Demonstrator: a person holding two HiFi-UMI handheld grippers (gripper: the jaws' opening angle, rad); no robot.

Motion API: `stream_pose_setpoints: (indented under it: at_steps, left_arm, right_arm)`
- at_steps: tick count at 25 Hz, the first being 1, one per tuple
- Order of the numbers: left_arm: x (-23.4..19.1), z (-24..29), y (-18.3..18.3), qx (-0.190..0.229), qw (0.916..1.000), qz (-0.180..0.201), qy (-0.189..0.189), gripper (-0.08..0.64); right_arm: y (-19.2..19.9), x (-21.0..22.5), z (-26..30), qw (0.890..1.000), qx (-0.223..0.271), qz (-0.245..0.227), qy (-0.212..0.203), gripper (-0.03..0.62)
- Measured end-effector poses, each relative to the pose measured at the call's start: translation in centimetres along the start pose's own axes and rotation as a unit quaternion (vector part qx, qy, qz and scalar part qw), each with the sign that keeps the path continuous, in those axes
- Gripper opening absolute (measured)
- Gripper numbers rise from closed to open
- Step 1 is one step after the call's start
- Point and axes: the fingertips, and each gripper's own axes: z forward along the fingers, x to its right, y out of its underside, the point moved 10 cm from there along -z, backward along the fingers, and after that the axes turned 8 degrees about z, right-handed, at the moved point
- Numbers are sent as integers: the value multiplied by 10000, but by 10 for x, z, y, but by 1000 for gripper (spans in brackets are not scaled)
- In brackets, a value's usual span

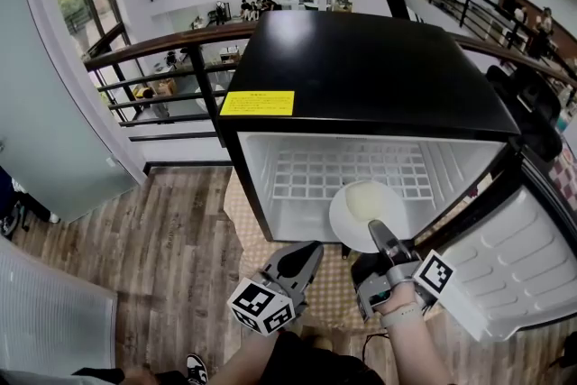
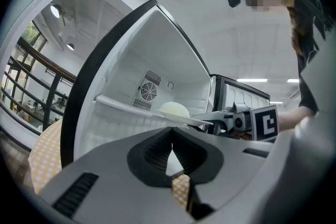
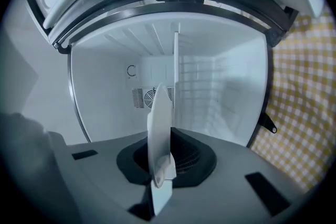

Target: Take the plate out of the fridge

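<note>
Left tool (image 1: 305, 259): jaws together, empty, low in front of the fridge (image 1: 361, 68). Right tool (image 1: 379, 234): clamped on the plate's (image 1: 361, 210) near rim. Plate level, at the fridge mouth, over the shelf's (image 1: 352, 169) front edge. Door (image 1: 527, 252) open to the right.

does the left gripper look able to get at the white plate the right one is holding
Probably yes. The round white plate sits at the mouth of the black fridge, pinched by the right gripper, with nothing between it and the left gripper. The left jaws are together and would need opening.
</note>
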Motion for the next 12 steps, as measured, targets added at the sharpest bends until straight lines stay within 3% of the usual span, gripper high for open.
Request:
stream_pose_setpoints:
  at_steps: [12]
  left_arm:
    - [22,-9,-5,26,9999,61,-82,9]
  right_arm:
    - [1,-7,-25,10000,-83,-16,-49,44]
